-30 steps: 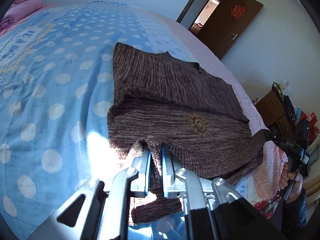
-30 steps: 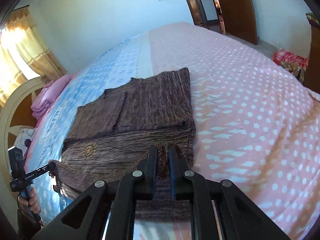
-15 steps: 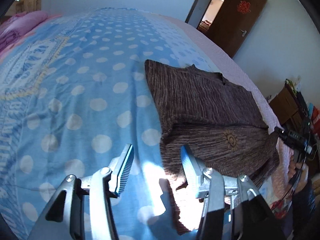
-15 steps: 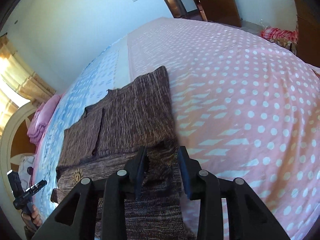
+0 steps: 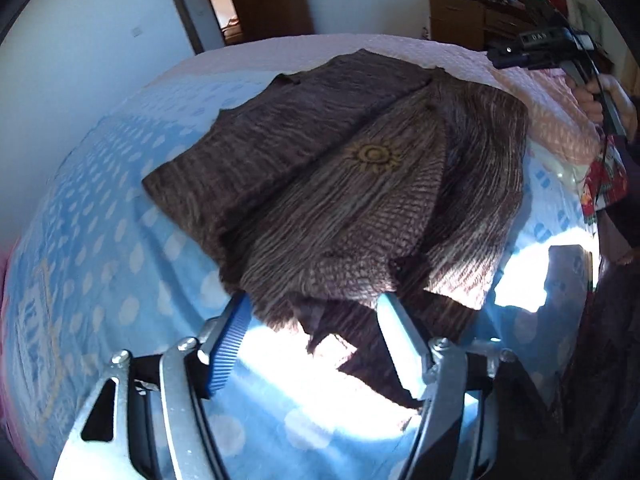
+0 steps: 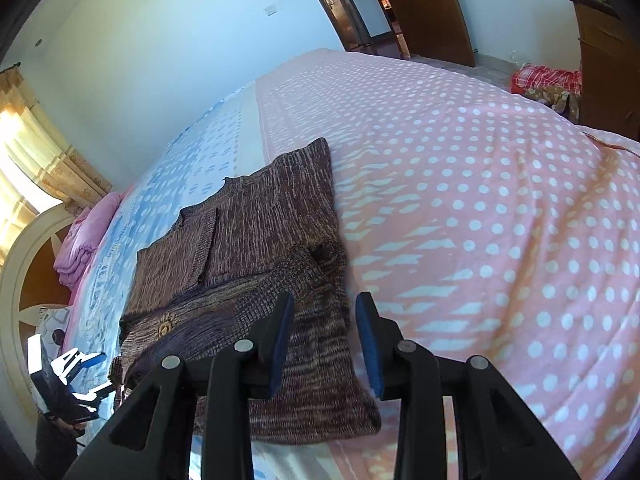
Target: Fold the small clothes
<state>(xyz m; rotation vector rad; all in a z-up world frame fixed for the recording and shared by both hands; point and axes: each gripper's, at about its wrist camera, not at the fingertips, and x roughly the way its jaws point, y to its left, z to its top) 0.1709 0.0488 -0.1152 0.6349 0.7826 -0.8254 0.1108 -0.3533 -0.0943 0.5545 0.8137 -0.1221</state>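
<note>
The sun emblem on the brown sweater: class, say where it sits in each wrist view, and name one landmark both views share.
Left wrist view: the sun emblem sits right of centre, in the upper half, on the brown sweater.
Right wrist view: it lies at lower left, small, near the sweater's left edge.
Shared landmark: the brown wooden door.

The sweater is looking like thick, rough knitted wool, brown and matt. The bedsheet is looking like soft, smooth cloth with dots. The left gripper is showing shiny bare metal with ridged blue pads. The right gripper is showing matt black plastic. The door is looking like smooth brown wood.
</note>
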